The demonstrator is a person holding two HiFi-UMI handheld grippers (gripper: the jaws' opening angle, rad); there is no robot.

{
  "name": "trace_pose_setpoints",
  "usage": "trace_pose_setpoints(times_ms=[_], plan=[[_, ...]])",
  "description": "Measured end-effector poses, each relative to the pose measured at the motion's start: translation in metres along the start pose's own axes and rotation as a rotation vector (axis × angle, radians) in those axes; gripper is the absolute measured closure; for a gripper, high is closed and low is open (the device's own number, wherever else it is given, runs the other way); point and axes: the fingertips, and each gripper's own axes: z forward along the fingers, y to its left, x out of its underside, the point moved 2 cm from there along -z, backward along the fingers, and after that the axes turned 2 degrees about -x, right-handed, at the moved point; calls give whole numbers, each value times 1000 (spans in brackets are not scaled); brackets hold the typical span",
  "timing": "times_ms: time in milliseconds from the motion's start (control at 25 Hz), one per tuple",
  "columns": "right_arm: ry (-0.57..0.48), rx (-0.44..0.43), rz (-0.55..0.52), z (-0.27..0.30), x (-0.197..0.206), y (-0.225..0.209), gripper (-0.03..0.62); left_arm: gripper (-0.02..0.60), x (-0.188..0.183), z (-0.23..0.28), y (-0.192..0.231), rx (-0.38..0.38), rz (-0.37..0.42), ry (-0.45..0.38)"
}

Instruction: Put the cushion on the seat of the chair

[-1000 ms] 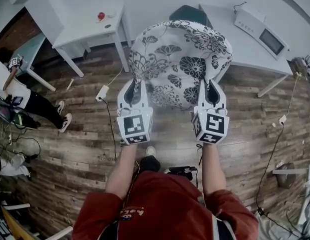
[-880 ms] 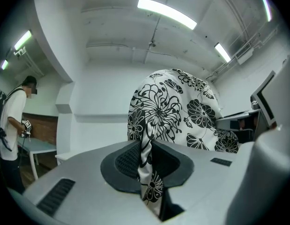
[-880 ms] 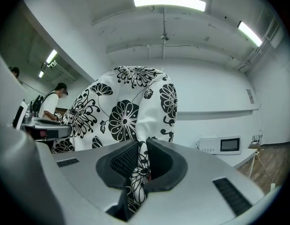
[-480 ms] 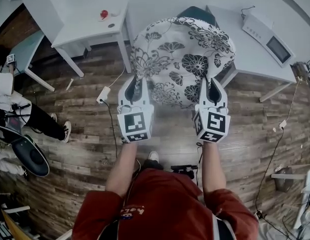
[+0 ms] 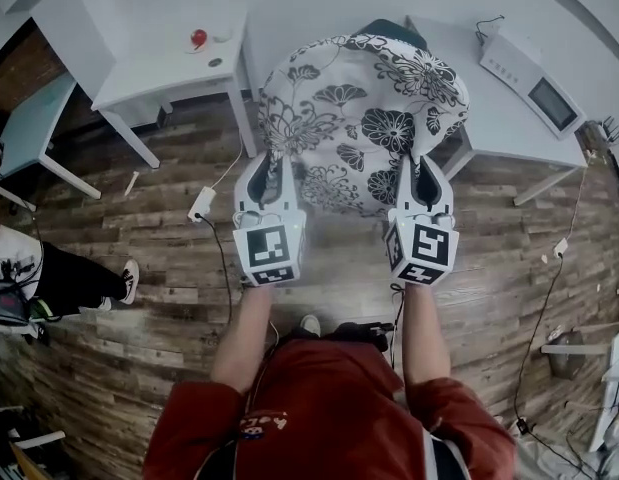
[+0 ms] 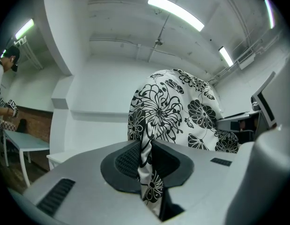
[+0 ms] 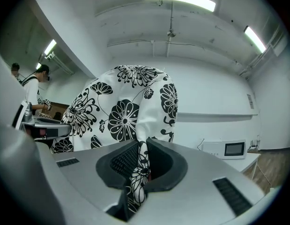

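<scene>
Open wood-plank floor (image 5: 319, 268) lies under the person's arms, bare between the two tongs and the person's feet. Ahead, the room narrows to a gap between a white table (image 5: 169, 63) on the left and a second white table (image 5: 489, 98) on the right. The floral cushion (image 5: 359, 118), white with black flowers, hangs in that gap above the floor, its near edge toward the person and its far edge over the chair (image 5: 389, 30). Only a dark-green bit of the chair shows past the cushion, so whether the two touch cannot be told. The left tongs (image 5: 271, 168) are closed tight on a fold of the cushion's near-left corner, fabric pinched between the dark ribbed pads with no gap. The right tongs (image 5: 419, 168) are clamped the same way on a fold at the near-right corner. Both point away from the person, roughly parallel and well apart. A small red object (image 5: 199, 37) sits near the far edge of the left table, and a microwave (image 5: 534, 78) stands on the right table. A white plug block (image 5: 200, 205) with its cord lies on the floor just left of the left tongs, and another cable (image 5: 549, 288) trails along the right side. At the left edge, a bystander's dark-trousered leg (image 5: 69, 278) and a sneaker stand on the floor, well clear of the cushion.
</scene>
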Motion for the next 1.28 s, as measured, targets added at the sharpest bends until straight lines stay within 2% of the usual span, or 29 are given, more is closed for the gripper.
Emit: trace_pose_setpoints(times_ms=[160, 360, 440, 1280], plan=[[2, 16, -5, 0, 2, 0, 543, 522, 3, 5, 0, 16, -6, 0], [97, -58, 47, 2, 3, -4, 543, 522, -2, -11, -6, -43, 3, 120], [109, -76, 60, 3, 3, -3, 543, 522, -6, -14, -4, -60, 12, 137], [-1, -57, 25, 7, 2, -1, 543, 522, -4, -6, -2, -63, 6, 15]])
